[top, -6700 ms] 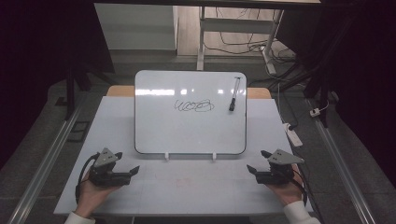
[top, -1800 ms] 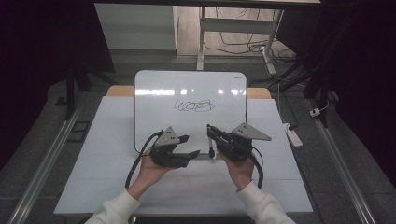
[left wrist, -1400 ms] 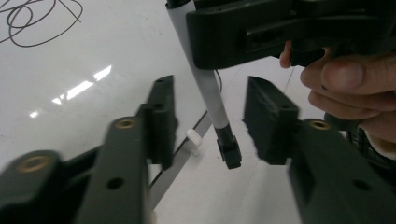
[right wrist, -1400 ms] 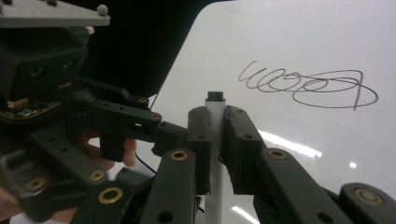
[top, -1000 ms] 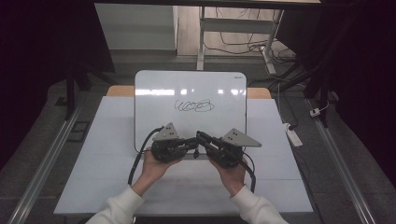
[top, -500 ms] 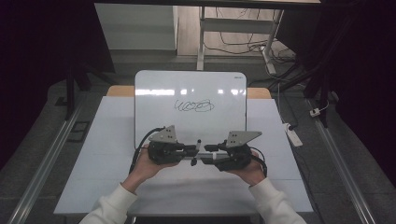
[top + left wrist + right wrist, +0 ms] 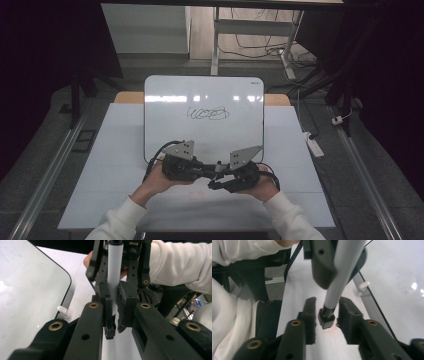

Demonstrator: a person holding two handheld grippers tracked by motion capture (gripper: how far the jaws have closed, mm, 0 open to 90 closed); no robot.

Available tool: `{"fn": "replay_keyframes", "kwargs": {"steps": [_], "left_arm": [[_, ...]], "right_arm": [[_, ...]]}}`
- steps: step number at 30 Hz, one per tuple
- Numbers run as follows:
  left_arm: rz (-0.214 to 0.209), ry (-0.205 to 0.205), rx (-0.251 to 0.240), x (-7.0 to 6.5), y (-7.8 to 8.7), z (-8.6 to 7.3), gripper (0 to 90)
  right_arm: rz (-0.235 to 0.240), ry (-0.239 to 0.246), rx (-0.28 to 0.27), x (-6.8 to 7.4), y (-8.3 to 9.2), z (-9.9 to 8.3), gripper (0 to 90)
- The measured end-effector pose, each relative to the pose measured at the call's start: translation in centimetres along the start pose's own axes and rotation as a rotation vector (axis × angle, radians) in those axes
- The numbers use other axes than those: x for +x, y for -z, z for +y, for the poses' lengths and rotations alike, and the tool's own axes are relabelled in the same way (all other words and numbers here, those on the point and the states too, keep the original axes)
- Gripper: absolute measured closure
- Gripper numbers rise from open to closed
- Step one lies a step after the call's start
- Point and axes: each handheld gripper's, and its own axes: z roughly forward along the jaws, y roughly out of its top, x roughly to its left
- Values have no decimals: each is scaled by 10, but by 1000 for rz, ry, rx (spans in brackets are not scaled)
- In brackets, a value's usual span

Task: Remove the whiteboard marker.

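Gone from the white rectangular whiteboard and now clamped above the pale tabletop in the closed fingers of the left gripper, grey-barrelled marker, with fingers of the right gripper just narrowing around (not yet pinching) its black cap, likely for uncapping.

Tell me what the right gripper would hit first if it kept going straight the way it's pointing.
Probably the left gripper, which faces it from close by. The marker held in the left gripper already reaches between the right gripper's jaws, black end first, though depth is hard to judge.
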Motion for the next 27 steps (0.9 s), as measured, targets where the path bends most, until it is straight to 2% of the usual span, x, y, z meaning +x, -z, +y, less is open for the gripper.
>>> {"fn": "replay_keyframes", "kwargs": {"steps": [6, 9, 12, 14, 16, 17, 18, 21, 22, 27], "left_arm": [[-10, -9, 2, 0, -1, 0, 816], [17, -4, 1, -1, -2, 0, 794], [84, 14, -2, -4, 2, 0, 592], [154, 28, -5, -8, 10, -1, 493], [230, 49, 6, -14, 18, -5, 433], [292, 62, 23, -18, 24, -9, 417], [334, 76, 37, -21, 29, -14, 398], [428, 123, 64, -29, 45, -35, 380], [457, 137, 70, -32, 50, -43, 377], [542, 211, 92, -44, 72, -83, 375]], "right_arm": [[11, -1, 0, 1, -2, 0, 760], [2, -15, -20, 0, -3, -1, 771], [-38, -21, -29, 0, -2, -1, 774], [-74, -31, -45, -1, 0, -2, 774], [-112, -46, -70, -4, 3, -3, 774], [-128, -53, -76, -4, 3, -4, 774], [-160, -61, -85, -6, 5, -5, 774], [-216, -91, -124, -9, 10, -6, 774], [-236, -99, -137, -10, 12, -5, 774], [-317, -144, -200, -16, 20, -4, 774]]}}
